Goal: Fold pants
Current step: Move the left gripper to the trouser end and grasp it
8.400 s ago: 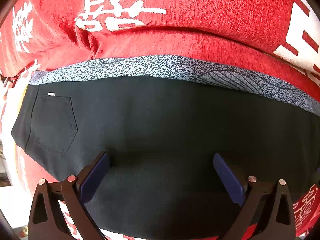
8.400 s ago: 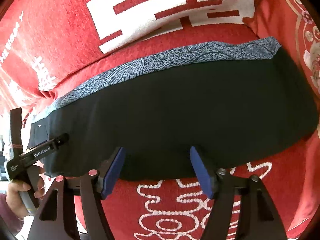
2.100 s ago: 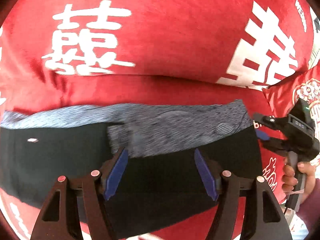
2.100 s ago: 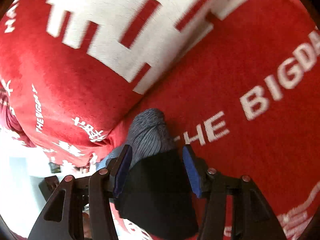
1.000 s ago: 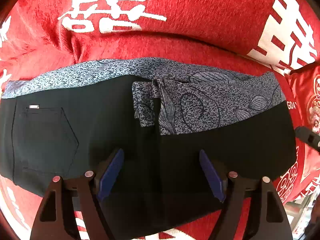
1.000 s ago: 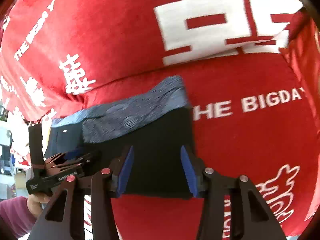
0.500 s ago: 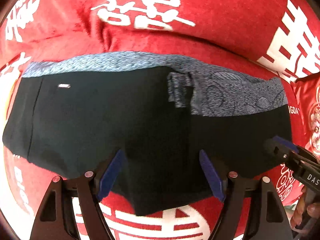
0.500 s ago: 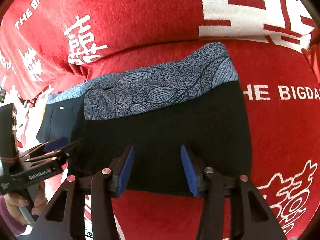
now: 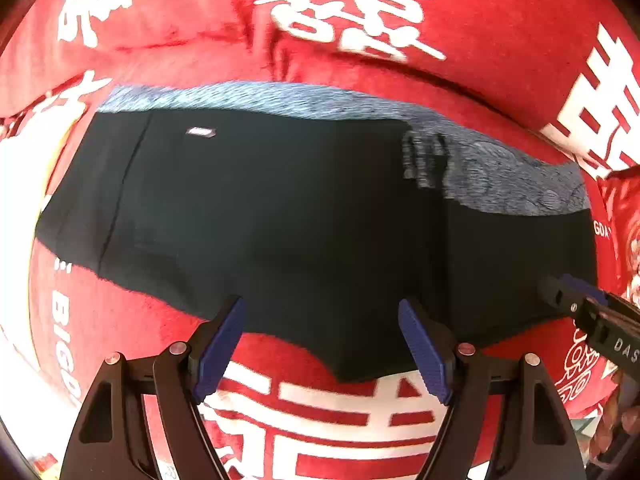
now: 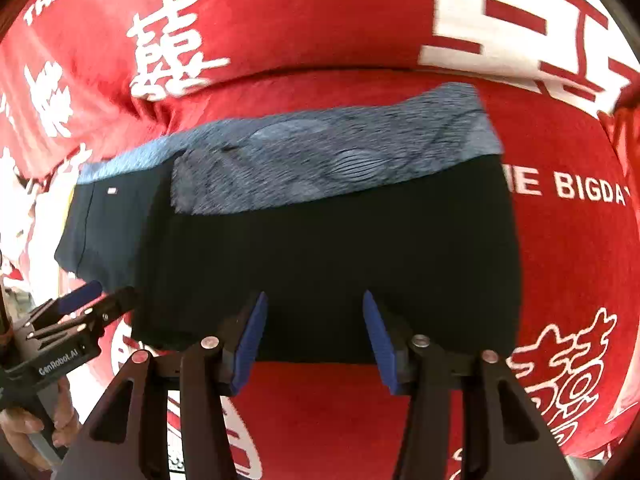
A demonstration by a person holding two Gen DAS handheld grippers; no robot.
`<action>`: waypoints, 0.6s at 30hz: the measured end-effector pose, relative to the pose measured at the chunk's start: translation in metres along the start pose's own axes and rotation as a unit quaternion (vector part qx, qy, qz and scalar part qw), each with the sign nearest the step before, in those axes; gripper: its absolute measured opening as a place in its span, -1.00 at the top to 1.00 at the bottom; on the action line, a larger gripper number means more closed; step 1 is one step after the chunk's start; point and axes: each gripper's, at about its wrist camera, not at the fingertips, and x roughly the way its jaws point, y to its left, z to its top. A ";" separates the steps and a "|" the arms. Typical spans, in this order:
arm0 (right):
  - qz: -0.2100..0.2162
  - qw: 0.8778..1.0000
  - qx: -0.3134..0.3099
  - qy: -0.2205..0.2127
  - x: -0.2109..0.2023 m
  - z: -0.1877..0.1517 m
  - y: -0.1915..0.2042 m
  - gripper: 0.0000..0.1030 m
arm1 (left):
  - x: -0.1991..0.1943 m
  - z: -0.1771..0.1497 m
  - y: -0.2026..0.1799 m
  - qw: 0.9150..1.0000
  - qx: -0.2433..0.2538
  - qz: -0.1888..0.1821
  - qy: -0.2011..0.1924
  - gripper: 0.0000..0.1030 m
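Note:
The black pants (image 9: pixel 280 216) with a grey patterned band (image 9: pixel 280 94) lie flat on a red cushion, their right end folded back over the middle. My left gripper (image 9: pixel 322 346) is open and empty, hovering at the pants' near edge. My right gripper (image 10: pixel 312 336) is open and empty, over the near edge of the folded part (image 10: pixel 360 264). The patterned band (image 10: pixel 340 156) runs along the far side in the right wrist view. The right gripper also shows at the right edge of the left wrist view (image 9: pixel 576 300). The left gripper shows at the lower left of the right wrist view (image 10: pixel 92 300).
The red sofa seat (image 10: pixel 572 264) carries white characters and the words "THE BIGDAY". A red backrest cushion (image 9: pixel 360 8) rises behind the pants. A hand (image 10: pixel 24 428) holds the left gripper's handle at the lower left.
Both grippers have drawn back toward the near edge of the pants. The folded-over end stays lying on the middle. Both grippers stay open.

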 end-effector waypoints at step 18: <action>-0.008 0.992 -0.120 0.033 0.039 -0.008 0.114 -0.14 | -0.004 -0.035 0.104 0.992 -0.123 0.011 -0.001 -0.53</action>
